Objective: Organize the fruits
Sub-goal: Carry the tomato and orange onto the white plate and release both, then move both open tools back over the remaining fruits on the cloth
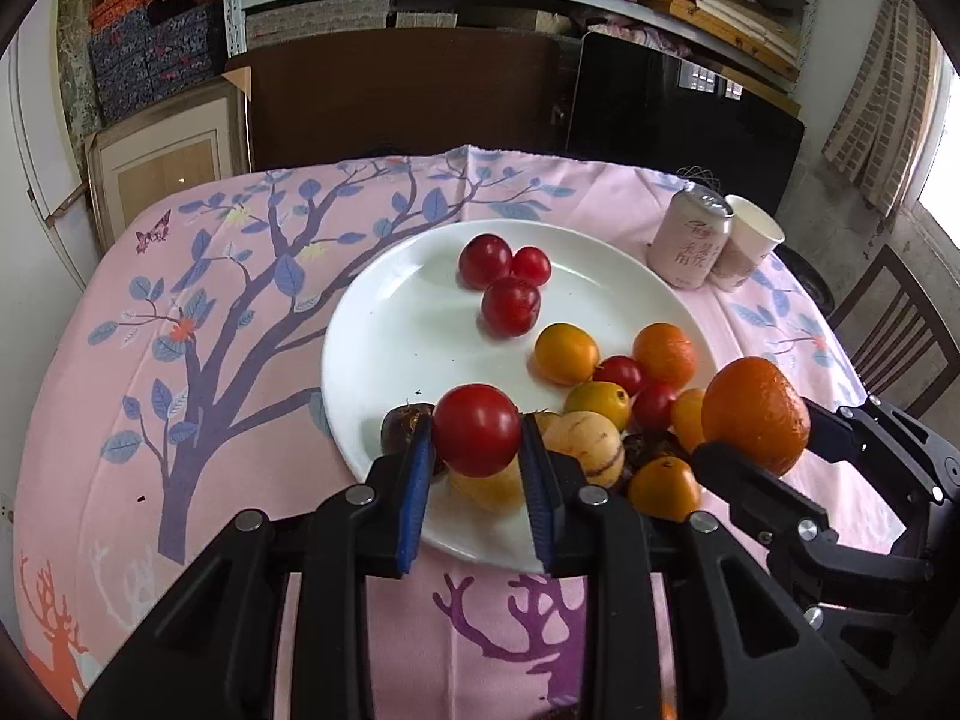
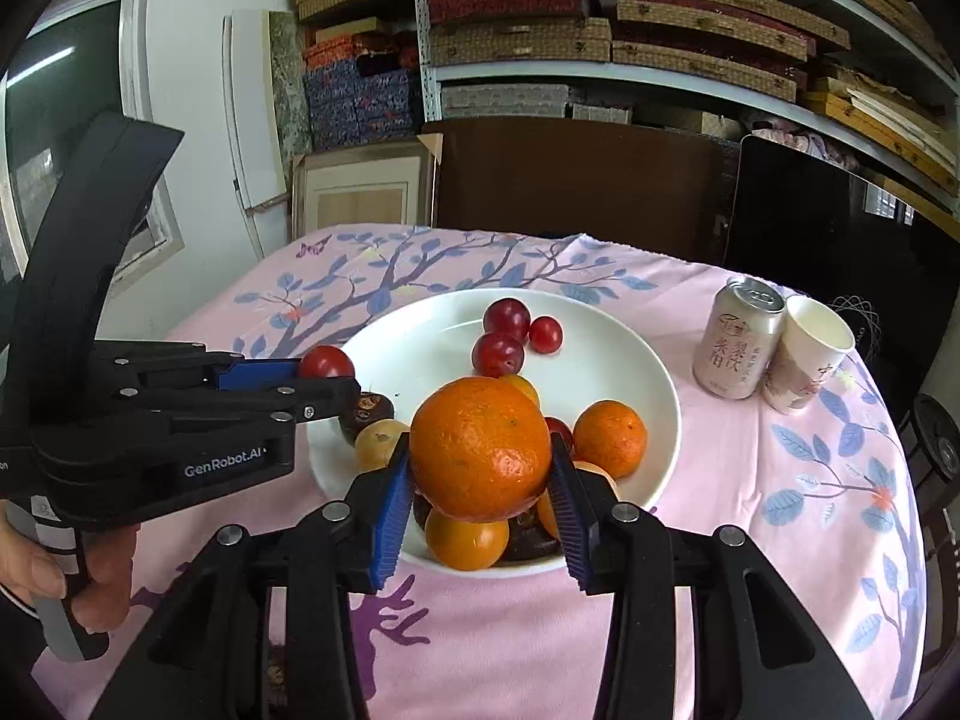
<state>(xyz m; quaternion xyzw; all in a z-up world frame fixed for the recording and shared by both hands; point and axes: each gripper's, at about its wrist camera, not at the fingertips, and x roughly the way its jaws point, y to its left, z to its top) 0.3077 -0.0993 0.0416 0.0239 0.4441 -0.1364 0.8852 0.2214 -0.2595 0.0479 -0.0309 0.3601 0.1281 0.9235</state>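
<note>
I've got the left gripper (image 1: 477, 441) clamped on a red plum (image 1: 477, 429), blue pads tight on both sides, fruit lifted clear above the near edge of the white plate (image 1: 384, 324). Right gripper (image 2: 480, 468) is closed round a big orange (image 2: 480, 449), pads pressing its flanks, also held up over the near part of the plate; from the left cam I see that same orange at far right, w/ the black fingers on either side of it. On the plate: three red plums (image 1: 504, 276) bunched toward the far side, touching each other. Nearer me a mixed heap: a yellow-orange fruit (image 1: 566, 353), a small mandarin (image 1: 664, 354), a couple more red ones, a pale striped fruit (image 1: 583, 447) just beside my left pad, and a dark brown fruit (image 1: 403, 423) at the plate's near-left rim. Can't tell what the dark ones are. Plate sits on a pink tablecloth (image 1: 180, 360) w/ a tree print. At the far right of the table a pink drink can (image 1: 693, 240) stands upright, touching a paper cup (image 1: 750, 243) beside it. In the right cam I see a hand (image 2: 66, 576) gripping the left tool's handle at lower left.
</note>
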